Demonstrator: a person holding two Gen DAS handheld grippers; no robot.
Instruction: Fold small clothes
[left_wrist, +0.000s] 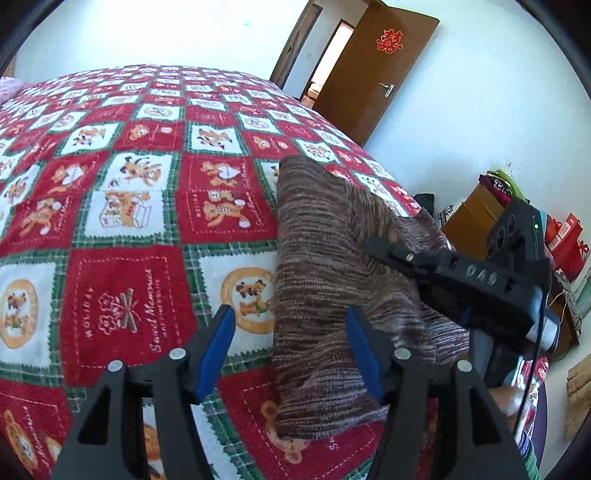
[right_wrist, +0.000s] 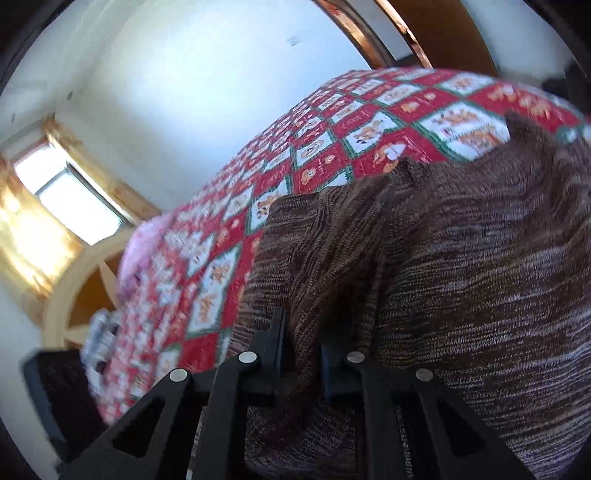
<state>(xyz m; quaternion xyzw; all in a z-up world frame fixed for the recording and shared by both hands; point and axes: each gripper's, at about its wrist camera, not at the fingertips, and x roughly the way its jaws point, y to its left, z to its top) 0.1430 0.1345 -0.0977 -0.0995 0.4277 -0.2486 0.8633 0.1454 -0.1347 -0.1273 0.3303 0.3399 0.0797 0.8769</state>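
- The brown knit garment (left_wrist: 317, 266) lay on the bed's checked quilt (left_wrist: 122, 206).
- The left hand-held gripper (left_wrist: 291, 350) hovered with jaws apart.
- The right hand-held gripper (right_wrist: 303, 343) pinched the garment's fabric.

My left wrist camera sat above the near edge of the bed, looking forward and down over the quilt (left_wrist: 129, 206) toward the open door (left_wrist: 373, 74) at 1 o'clock. The right gripper (left_wrist: 384, 254) entered at 3 o'clock. My right wrist camera was rolled and very close to the brown knit garment (right_wrist: 461, 277), which filled 3 to 6 o'clock; window (right_wrist: 74, 199) at 9. Both views shared quilt (right_wrist: 332, 147) and garment (left_wrist: 317, 266).
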